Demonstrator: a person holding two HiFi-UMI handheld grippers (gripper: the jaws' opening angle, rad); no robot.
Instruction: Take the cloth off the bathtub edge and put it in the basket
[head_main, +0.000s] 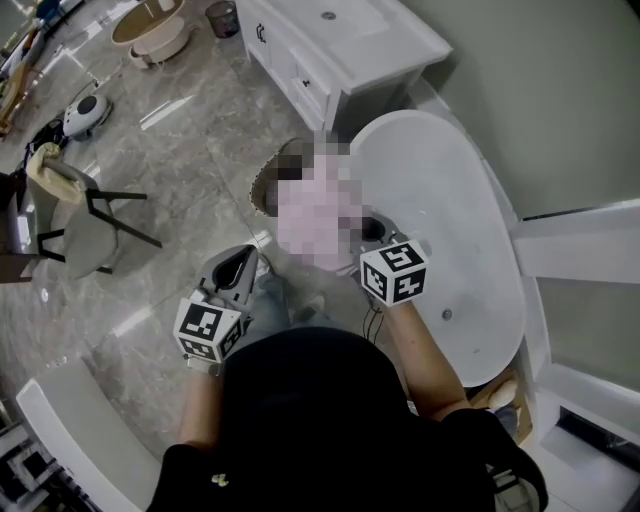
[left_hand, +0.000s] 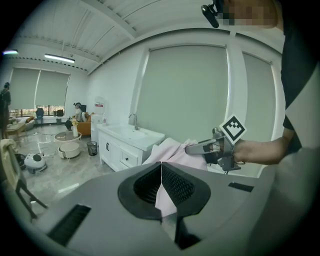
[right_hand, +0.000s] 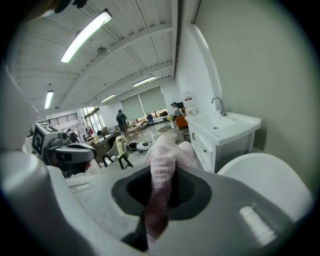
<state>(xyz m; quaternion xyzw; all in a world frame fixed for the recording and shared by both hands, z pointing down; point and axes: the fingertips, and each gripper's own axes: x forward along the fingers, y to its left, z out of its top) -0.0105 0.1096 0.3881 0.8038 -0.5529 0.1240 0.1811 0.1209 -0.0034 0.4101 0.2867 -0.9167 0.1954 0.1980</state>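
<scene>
The pink cloth hangs stretched between my two grippers, off the white bathtub. My left gripper is shut on a thin edge of it, and that gripper shows left of the tub in the head view. My right gripper is shut on a bunched fold of the cloth, close to the tub's near rim. In the head view the cloth lies under a mosaic patch. Below it, a brownish basket rim shows on the floor beside the tub.
A white vanity with a sink stands just beyond the tub and basket. A chair and a small white floor device are to the left on the marble floor. A wall runs along the tub's right side.
</scene>
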